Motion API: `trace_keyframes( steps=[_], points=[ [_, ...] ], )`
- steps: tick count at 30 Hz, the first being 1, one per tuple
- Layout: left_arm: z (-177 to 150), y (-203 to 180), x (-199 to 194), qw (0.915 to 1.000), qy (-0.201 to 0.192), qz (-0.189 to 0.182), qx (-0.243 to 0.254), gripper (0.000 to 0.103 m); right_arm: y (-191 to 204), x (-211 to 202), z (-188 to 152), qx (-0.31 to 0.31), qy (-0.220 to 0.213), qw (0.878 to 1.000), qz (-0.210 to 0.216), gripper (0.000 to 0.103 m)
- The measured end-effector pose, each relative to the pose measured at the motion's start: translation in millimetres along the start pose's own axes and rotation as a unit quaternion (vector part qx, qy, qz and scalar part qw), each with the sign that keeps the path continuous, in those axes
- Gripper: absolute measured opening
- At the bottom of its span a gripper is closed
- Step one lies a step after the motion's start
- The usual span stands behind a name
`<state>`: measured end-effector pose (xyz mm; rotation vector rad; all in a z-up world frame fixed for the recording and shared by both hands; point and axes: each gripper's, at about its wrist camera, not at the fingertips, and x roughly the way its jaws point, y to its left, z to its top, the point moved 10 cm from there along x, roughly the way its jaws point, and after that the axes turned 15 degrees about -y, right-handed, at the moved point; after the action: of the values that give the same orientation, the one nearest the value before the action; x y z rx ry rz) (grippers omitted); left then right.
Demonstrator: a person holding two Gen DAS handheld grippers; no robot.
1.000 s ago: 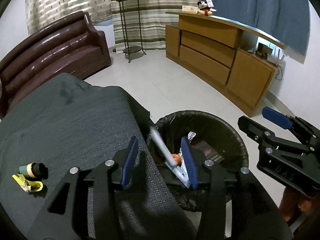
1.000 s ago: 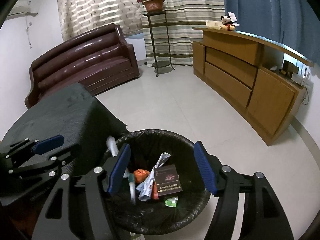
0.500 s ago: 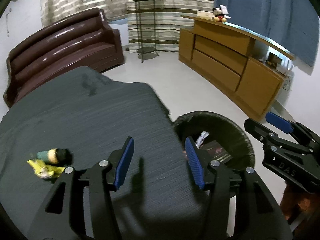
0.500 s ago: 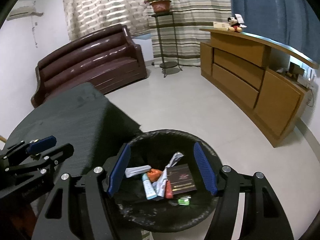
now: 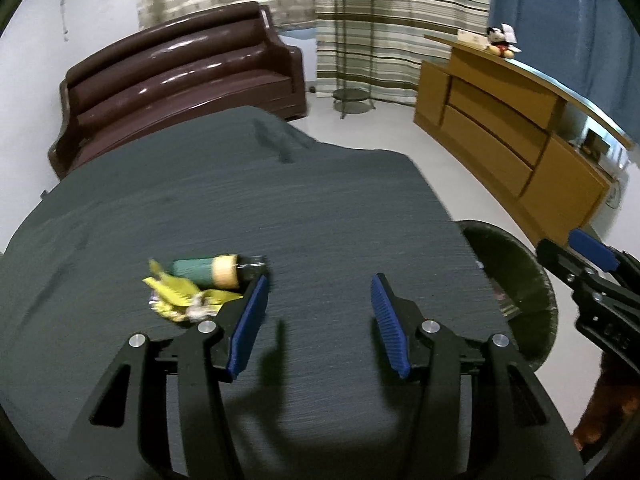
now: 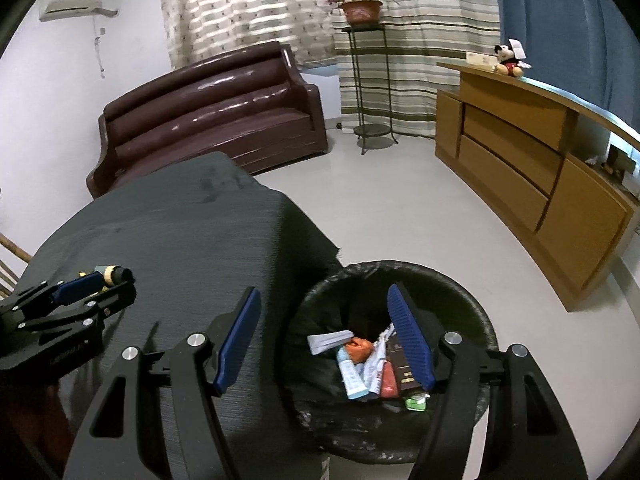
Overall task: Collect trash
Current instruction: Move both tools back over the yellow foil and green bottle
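My left gripper [image 5: 318, 322] is open and empty above the dark grey table [image 5: 240, 208]. A green and tan bottle [image 5: 212, 270] and a crumpled yellow wrapper [image 5: 180, 296] lie on the table just left of its left finger. My right gripper [image 6: 324, 340] is open and empty, straddling the table edge and the black-lined trash bin [image 6: 460, 292]. The bin holds a tube, a white packet, an orange scrap and a dark box [image 6: 402, 372]. The bin rim [image 5: 532, 276] also shows in the left wrist view, at the right.
A brown sofa [image 5: 180, 80] stands behind the table. A wooden sideboard [image 5: 500, 128] runs along the right wall with a plush toy [image 5: 500, 42] on top. A plant stand [image 5: 352, 40] is by the curtains. The white floor [image 6: 400, 208] lies between.
My left gripper swung left from over the bin to above the table, nearer the bottle and wrapper. The tube it released now lies in the bin. My right gripper rose slightly.
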<state>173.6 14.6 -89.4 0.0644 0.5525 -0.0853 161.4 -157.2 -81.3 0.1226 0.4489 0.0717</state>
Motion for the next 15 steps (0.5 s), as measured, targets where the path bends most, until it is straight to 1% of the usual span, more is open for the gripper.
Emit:
trace_keyframes(
  steps=[8, 15],
  points=[
    [-8.2, 34.4, 9.0, 0.999, 0.018, 0.039, -0.014, 0.053, 15.5, 1.8, -3.3, 0.001, 0.006, 1.0, 0.011, 0.065],
    [-9.9, 47.3, 6.6, 0.9984, 0.021, 0.049, -0.018, 0.053, 19.4, 4.3, -6.7, 0.003, 0.013, 1.0, 0.017, 0.065]
  ],
)
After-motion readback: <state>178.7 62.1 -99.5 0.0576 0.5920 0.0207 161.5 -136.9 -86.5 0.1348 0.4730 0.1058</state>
